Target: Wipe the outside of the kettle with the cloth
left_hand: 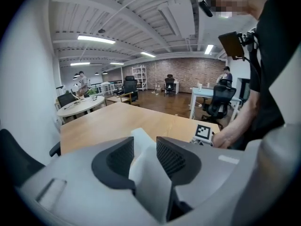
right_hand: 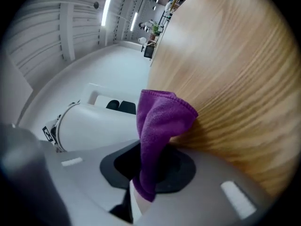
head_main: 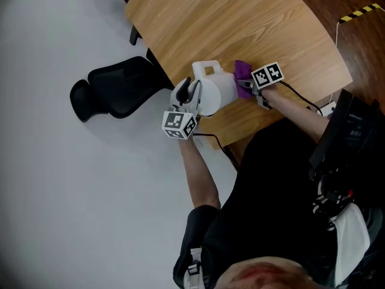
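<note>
Head view: kettle (head_main: 213, 92) beside purple cloth (head_main: 242, 71)

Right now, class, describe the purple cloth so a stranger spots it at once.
Find the light wooden table, then the white plastic kettle near its edge. Beside it, the right gripper pinches the purple fleecy cloth, the only purple thing.

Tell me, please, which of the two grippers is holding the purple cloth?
The right gripper: its jaws pinch the purple cloth beside the kettle, whereas the left gripper grips the kettle's white handle.
</note>
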Demonstrator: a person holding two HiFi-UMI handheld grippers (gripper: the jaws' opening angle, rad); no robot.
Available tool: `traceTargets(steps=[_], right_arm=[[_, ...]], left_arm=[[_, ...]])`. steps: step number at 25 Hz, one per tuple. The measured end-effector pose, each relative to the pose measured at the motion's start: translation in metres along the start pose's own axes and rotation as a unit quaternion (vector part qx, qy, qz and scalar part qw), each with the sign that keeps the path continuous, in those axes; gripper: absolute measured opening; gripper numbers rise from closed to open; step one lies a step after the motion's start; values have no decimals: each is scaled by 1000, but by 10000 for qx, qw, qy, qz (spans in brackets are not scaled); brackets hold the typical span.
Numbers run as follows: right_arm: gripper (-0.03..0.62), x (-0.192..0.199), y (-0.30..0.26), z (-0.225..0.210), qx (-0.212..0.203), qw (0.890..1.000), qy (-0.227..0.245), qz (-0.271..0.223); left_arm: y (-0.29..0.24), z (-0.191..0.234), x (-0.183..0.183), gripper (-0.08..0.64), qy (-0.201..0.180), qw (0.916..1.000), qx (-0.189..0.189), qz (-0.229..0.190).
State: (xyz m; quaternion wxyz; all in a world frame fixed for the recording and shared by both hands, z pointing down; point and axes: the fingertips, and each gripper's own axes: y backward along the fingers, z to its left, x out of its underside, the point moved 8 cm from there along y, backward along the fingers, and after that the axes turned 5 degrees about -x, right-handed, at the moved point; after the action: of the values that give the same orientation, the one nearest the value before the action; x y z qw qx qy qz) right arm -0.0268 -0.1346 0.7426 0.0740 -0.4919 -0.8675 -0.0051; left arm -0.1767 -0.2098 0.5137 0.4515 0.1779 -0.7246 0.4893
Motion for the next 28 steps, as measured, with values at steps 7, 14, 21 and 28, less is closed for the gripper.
traceTargets(steps=[7,14,21,28], right_arm=[[60,-30,44,153,-2498,9569,442,-1415],[60,-5,30,118,-1966,9668,430,-1572],[58,6,2,10,191,9982,88,-554],[58,-8,25,70,-924,9897,-207,-1076]], left_arm=[[15,-17,4,75,792,9868,-1353,416],[14,-27,-1,80,515,9866,-1513,318],[15,-24,6,81,439,9865,-1561,236],[11,-25,5,83,392,9861,-1594,271]])
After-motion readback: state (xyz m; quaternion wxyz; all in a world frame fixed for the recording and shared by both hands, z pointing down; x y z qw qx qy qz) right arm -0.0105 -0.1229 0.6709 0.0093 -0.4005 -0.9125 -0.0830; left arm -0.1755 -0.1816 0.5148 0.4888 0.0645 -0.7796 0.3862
